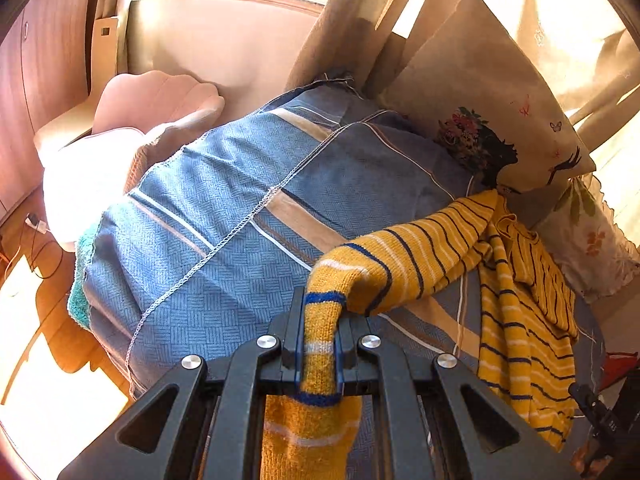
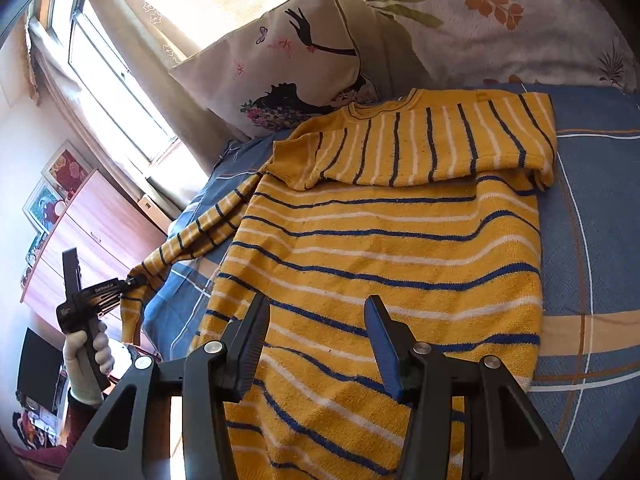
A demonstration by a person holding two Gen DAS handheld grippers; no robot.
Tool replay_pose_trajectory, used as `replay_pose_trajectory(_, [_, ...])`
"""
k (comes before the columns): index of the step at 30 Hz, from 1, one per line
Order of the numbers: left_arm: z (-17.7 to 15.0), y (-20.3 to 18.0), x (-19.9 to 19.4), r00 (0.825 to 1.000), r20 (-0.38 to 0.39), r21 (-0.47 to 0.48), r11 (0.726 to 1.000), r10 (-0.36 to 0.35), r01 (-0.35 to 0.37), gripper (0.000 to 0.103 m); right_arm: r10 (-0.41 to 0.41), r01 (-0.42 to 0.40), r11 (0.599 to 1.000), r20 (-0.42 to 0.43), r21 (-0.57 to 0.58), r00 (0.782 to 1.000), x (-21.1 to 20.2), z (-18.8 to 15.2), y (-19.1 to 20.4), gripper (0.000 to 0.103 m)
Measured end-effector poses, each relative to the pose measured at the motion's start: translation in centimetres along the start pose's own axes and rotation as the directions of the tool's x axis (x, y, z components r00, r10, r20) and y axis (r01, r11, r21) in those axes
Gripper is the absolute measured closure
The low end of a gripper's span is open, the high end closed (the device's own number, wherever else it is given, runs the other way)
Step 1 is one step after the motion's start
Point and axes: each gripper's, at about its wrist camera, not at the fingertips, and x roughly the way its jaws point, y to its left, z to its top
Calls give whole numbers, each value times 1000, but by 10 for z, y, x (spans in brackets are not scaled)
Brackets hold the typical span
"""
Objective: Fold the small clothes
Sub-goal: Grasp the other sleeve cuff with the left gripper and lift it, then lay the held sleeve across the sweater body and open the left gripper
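Yellow knitted sweater with blue and white stripes (image 2: 384, 248): spread flat, front down or up not determinable, on blue patterned bedspread (image 2: 592, 208) of the bed. One sleeve (image 2: 436, 144) folded across the chest area just below the neckline. Other sleeve (image 1: 404, 264) extended off the body toward the bed edge and raised clear of the bedspread. Left gripper (image 1: 319, 344): clenched on the cuff end of the raised sleeve, cuff hanging down between the jaws; seen in the right wrist view (image 2: 128, 282) with gloved hand (image 2: 90, 360) on its handle. Right gripper (image 2: 316, 344): released, jaws spread wide apart, poised over the lower hem area of the sweater body, nothing between the fingers. Cream cushion printed with a dark silhouette figure and flowers (image 2: 280, 64): propped at the head of the bed, just beyond the neckline. White pillow with orange leaf print (image 2: 500, 20): beside the cushion. Pink shell-backed chair (image 1: 156, 100): beyond the far bed edge, near the window wall. Wooden cabinet (image 2: 92, 232): against the wall under the window.
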Motion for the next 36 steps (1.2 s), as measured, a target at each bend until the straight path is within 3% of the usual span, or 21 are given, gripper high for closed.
replay_pose_trajectory(3, [7, -1, -2, 997, -25, -25, 997, -75, 75, 93, 16, -16, 1000, -9, -3, 1000, 8, 4, 6, 49])
replay_pose_trajectory(7, [-4, -20, -14, 989, -35, 19, 989, -146, 147, 93, 156, -156, 987, -17, 44, 988, 29, 18, 25, 47])
replay_pose_trajectory(11, [-20, -28, -23, 967, -65, 12, 969, -245, 246, 93, 249, -249, 968, -47, 1, 967, 66, 35, 72, 43])
replay_pose_trajectory(15, [-30, -29, -32, 948, -78, 8, 951, -307, 309, 93, 350, -346, 937, -146, 51, 925, 125, 44, 114, 42])
replay_pose_trajectory(20, [-35, -28, -40, 938, -79, 17, 940, -338, 341, 93, 382, -359, 923, -229, 137, 895, 198, 53, 145, 42])
replay_pose_trajectory(23, [-34, -26, -39, 935, -75, 10, 937, -346, 348, 93, 335, -318, 942, -242, 107, 911, 224, 67, 158, 46])
replay_pose_trajectory(24, [-32, -26, -38, 936, -72, 8, 938, -346, 347, 93, 316, -304, 949, -252, 85, 915, 231, 74, 163, 56])
replay_pose_trajectory(25, [-31, -27, -37, 935, -70, 3, 937, -347, 348, 93, 301, -295, 954, -269, 63, 915, 236, 83, 167, 84])
replay_pose_trajectory(26, [-28, -29, -35, 933, -72, -2, 935, -354, 355, 93, 284, -283, 958, -274, 45, 919, 238, 91, 171, 97])
replay_pose_trajectory(31, [-20, -69, -29, 902, -82, 34, 904, -423, 427, 93, 186, -206, 973, -177, -101, 966, 202, 137, 178, 98])
replay_pose_trajectory(36, [-25, -165, -16, 840, -137, 138, 830, -525, 541, 92, 55, -64, 984, -55, -165, 997, 143, 184, 140, 98])
